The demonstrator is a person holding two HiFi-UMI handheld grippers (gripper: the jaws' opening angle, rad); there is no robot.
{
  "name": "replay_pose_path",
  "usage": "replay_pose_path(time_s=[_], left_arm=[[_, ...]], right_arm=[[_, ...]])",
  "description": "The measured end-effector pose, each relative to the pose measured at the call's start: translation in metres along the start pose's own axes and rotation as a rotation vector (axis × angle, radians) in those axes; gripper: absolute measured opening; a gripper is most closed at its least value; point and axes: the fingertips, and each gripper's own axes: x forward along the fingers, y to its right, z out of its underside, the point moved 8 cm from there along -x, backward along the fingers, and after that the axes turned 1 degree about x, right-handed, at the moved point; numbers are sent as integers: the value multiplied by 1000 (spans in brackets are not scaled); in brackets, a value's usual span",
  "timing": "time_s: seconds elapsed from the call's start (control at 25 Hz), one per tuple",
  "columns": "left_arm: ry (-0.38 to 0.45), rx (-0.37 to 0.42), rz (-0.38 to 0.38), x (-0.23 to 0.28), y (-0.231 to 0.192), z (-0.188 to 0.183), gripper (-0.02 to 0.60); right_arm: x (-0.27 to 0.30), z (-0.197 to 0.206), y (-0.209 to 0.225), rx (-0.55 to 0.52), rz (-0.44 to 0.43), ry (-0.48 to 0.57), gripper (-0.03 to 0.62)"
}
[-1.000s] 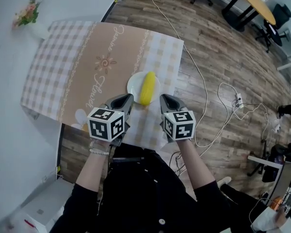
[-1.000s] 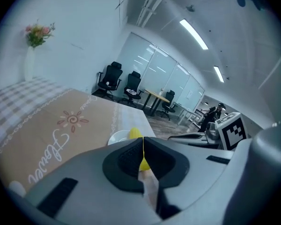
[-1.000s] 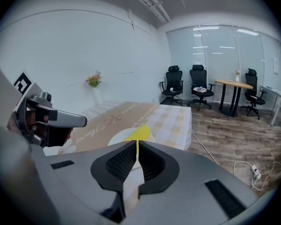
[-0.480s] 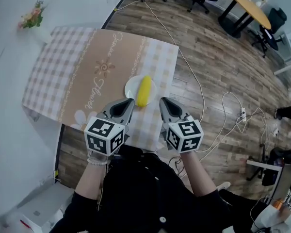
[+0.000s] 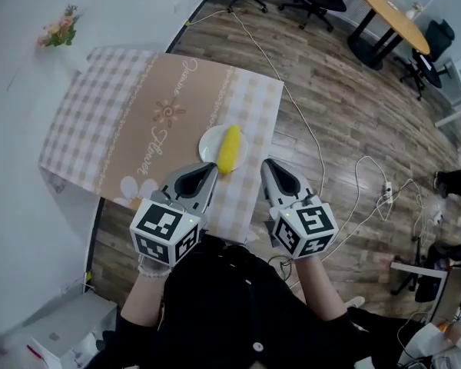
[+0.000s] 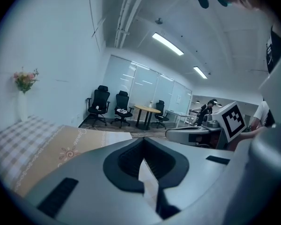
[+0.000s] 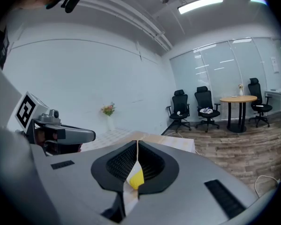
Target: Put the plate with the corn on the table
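Note:
A white plate (image 5: 208,145) with a yellow corn cob (image 5: 230,148) lies on the checked tablecloth (image 5: 115,121), close to the table's near right edge. Both grippers hover nearer to me than the plate and touch nothing. In the head view my left gripper (image 5: 212,170) is shut and empty, just short of the plate's rim. My right gripper (image 5: 268,164) is shut too, to the right of the plate. In the left gripper view the left gripper (image 6: 143,140) shows its jaws together. The right gripper (image 7: 137,144) has its tips together, with the corn cob (image 7: 136,178) visible beyond them.
A vase of flowers (image 5: 61,31) stands at the table's far left corner. Cables (image 5: 323,156) trail over the wooden floor to the right. Office chairs and a round table (image 5: 386,10) stand further back. A white box (image 5: 58,330) sits on the floor at lower left.
Both grippers have risen and drawn back from the plate, looming larger in the head view. The plate with the corn stays on the table.

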Motion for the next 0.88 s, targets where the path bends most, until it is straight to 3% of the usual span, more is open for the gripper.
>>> replay_pose_path(time_s=[0.52,0.88], left_arm=[[5,60,6,-10,17,-5,14],[1,49,-10,-12,17,-2,14]], right_arm=[[-16,-17,-13,-101,-37,41,44],[-17,-15,-18,-105,-63,29,44]])
